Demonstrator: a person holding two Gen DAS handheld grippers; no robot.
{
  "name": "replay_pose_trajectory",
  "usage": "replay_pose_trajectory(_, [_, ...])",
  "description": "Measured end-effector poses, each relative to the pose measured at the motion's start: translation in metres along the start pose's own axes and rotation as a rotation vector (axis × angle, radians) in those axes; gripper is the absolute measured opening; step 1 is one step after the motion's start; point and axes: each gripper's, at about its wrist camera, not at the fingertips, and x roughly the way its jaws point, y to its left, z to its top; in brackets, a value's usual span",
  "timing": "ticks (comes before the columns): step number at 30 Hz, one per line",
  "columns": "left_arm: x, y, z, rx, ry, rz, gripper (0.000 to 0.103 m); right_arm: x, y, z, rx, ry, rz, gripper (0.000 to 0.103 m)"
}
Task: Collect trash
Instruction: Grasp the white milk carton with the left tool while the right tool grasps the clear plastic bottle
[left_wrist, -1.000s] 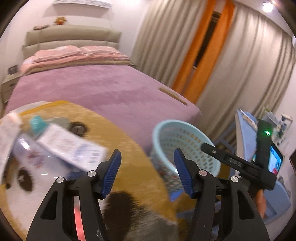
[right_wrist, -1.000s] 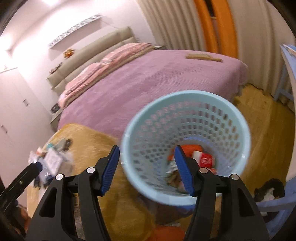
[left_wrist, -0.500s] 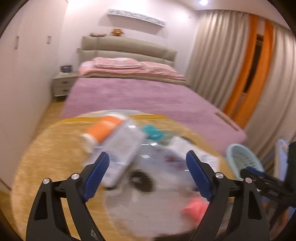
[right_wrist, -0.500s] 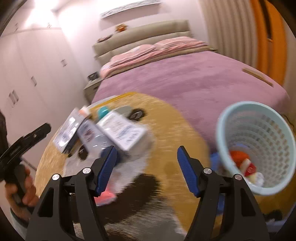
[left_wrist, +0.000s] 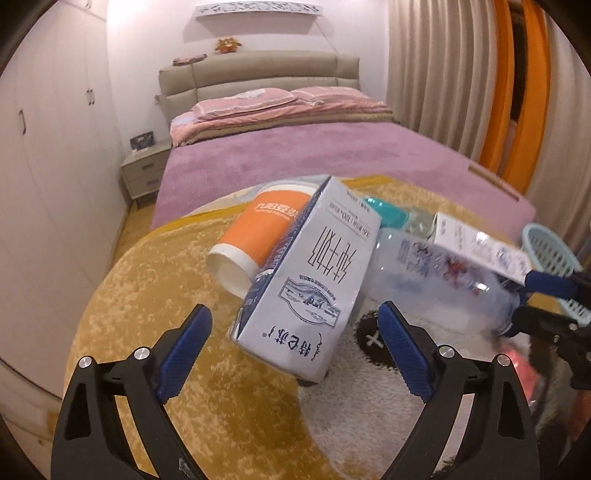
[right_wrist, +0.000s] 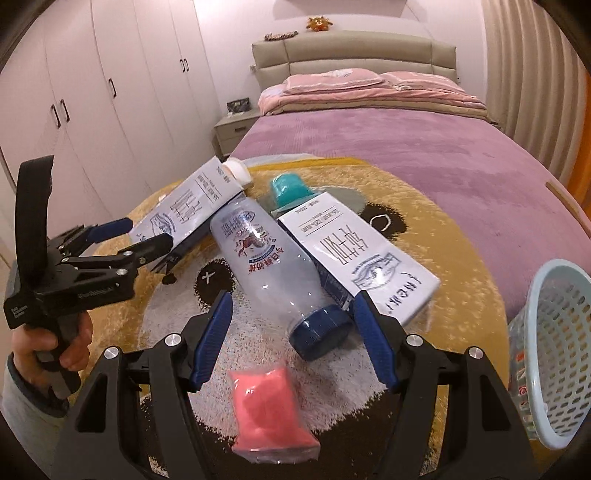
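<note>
Right now your left gripper (left_wrist: 291, 328) is hovering over the left part of the round yellow panda rug (right_wrist: 443, 221), its jaws spread wide and gripping nothing. Just ahead of its blue pads (left_wrist: 184, 347), a white milk carton (left_wrist: 310, 280) is lying tilted with its printed face toward you, leaning against an orange paper cup (left_wrist: 258, 232) that is resting on its side behind it. In the right wrist view, that same left gripper (right_wrist: 125, 236) is sitting at the rug's left edge, held in your left hand (right_wrist: 55, 343), with its fingertips right beside the carton (right_wrist: 192, 206).

Moving toward the middle of the rug, a clear plastic bottle with a dark blue cap (right_wrist: 273, 273) is lying on its side, cap pointing toward you, touching the carton on its left. A teal cap (right_wrist: 288, 188) is showing just behind it. On its right, a second white carton (right_wrist: 358, 258) is lying flat against the bottle.

Your right gripper (right_wrist: 291, 336) is hanging over the rug's near edge, jaws spread wide and empty, with the bottle's cap sitting between the pads. Below it, a pink packet in clear wrap (right_wrist: 266, 410) is lying on the white patch of the rug.

At the rug's right edge, a light blue mesh wastebasket (right_wrist: 550, 347) is standing, with some trash showing inside.
</note>
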Motion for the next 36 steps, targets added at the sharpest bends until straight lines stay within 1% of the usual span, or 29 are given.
replay_pose_trajectory(7, [0.018,-0.005,0.001,0.045,0.038,0.049,0.089,0.013,0.006,0.001,-0.025,0.024,0.0,0.064])
replay_pose_trajectory(10, [0.022,-0.007,0.0,0.051,0.044,0.055,0.088,0.016,0.009,0.002,-0.033,0.028,-0.003,0.064])
replay_pose_trajectory(16, [0.026,-0.009,-0.001,0.055,0.053,0.081,0.082,0.023,0.008,0.003,-0.034,0.039,-0.009,0.064])
replay_pose_trajectory(17, [0.025,-0.009,-0.002,0.055,0.053,0.085,0.08,0.025,0.008,0.003,-0.034,0.042,-0.011,0.064])
replay_pose_trajectory(18, [0.025,-0.008,-0.003,0.053,0.053,0.086,0.075,0.026,0.007,0.004,-0.035,0.045,-0.011,0.064])
replay_pose_trajectory(19, [0.025,-0.007,-0.003,0.048,0.058,0.08,0.073,0.029,0.007,0.004,-0.036,0.049,-0.012,0.064])
replay_pose_trajectory(21, [0.025,-0.005,-0.003,0.039,0.066,0.07,0.063,0.033,0.008,0.005,-0.037,0.056,-0.015,0.064])
replay_pose_trajectory(25, [0.023,-0.004,-0.005,0.028,0.064,0.049,0.061,0.036,0.009,0.005,-0.041,0.066,-0.012,0.064])
replay_pose_trajectory(28, [0.016,-0.004,-0.006,0.013,0.047,0.026,0.06,0.037,0.01,0.004,-0.045,0.07,-0.018,0.064])
replay_pose_trajectory(29, [0.014,-0.003,-0.007,0.007,0.041,0.02,0.059,0.037,0.01,0.004,-0.05,0.069,-0.021,0.059])
replay_pose_trajectory(31, [0.009,-0.002,-0.008,-0.008,0.031,0.006,0.058,0.036,0.013,0.004,-0.058,0.067,-0.017,0.056])
replay_pose_trajectory(33, [0.004,0.0,-0.009,-0.032,0.023,-0.017,0.058,0.034,0.016,0.003,-0.067,0.065,-0.013,0.049])
replay_pose_trajectory(36, [-0.002,0.001,-0.011,-0.056,0.014,-0.029,0.058,0.029,0.023,0.003,-0.077,0.077,-0.023,0.049])
